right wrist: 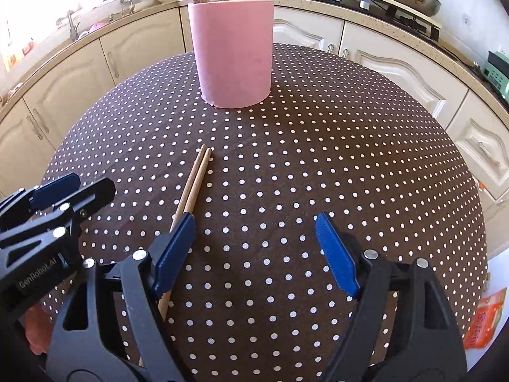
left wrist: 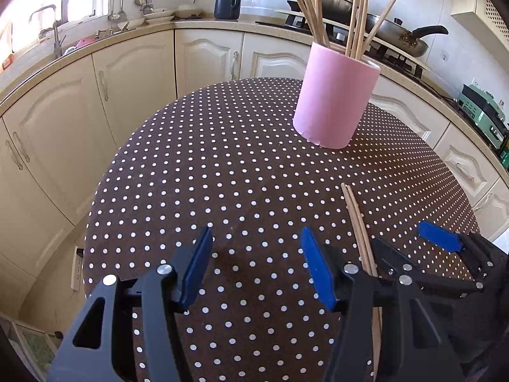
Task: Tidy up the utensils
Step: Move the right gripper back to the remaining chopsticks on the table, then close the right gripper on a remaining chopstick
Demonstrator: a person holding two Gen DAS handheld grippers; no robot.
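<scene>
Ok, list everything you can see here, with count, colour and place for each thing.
Loose chopsticks: two, light wood, side by side on the table, between the grippers.
Pink holder: one, upright at the table's far side.
Chopsticks in holder: several, light wood, exact count unclear.
Table: one, round, brown cloth with white dots.
Frying pan: one, metal, black handle, on the stove behind.
Dark jug: one, on the counter.
Left hand-held gripper: black, blue pads, open, empty.
Right hand-held gripper: same colours, open, empty.
</scene>
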